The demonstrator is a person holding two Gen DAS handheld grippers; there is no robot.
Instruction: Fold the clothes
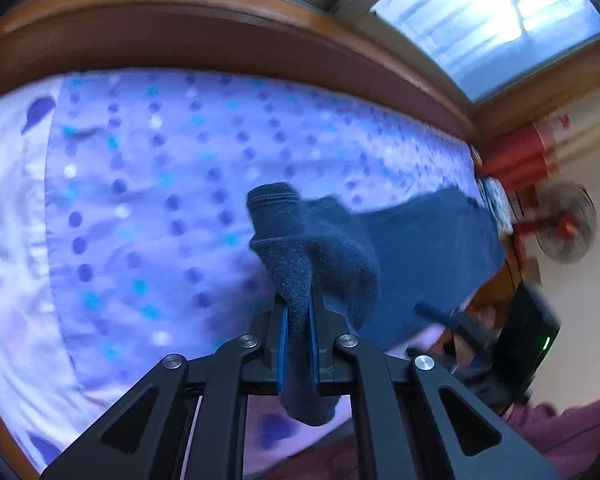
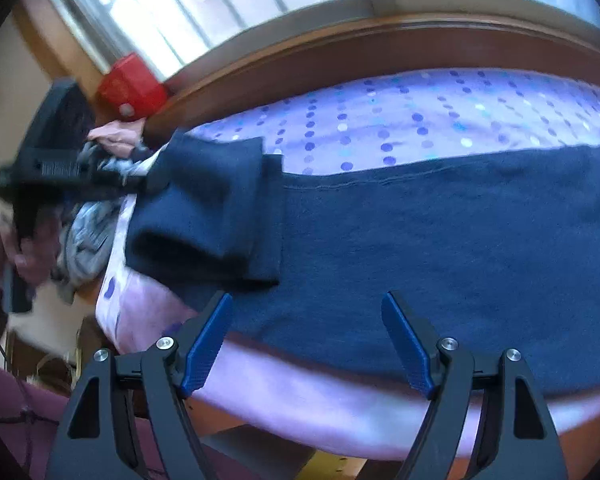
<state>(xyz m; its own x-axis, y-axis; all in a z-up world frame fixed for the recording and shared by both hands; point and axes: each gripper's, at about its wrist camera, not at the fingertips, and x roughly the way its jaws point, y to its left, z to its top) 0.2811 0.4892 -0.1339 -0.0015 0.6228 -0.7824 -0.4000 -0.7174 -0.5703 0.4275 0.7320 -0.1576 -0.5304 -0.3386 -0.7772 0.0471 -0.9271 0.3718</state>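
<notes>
Sweater (image 1: 428, 256) pinched in left hand-held gripper (image 1: 299, 320); sleeve raised.

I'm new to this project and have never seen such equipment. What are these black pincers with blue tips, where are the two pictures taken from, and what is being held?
A person holds one hand-held gripper in each hand; a camera on each looks along its fingers. In the left view, the left hand-held gripper is clamped on a fold of the dark blue garment. In the right view, the right hand-held gripper is open and empty above the same garment, spread on a dotted purple bedsheet.
</notes>
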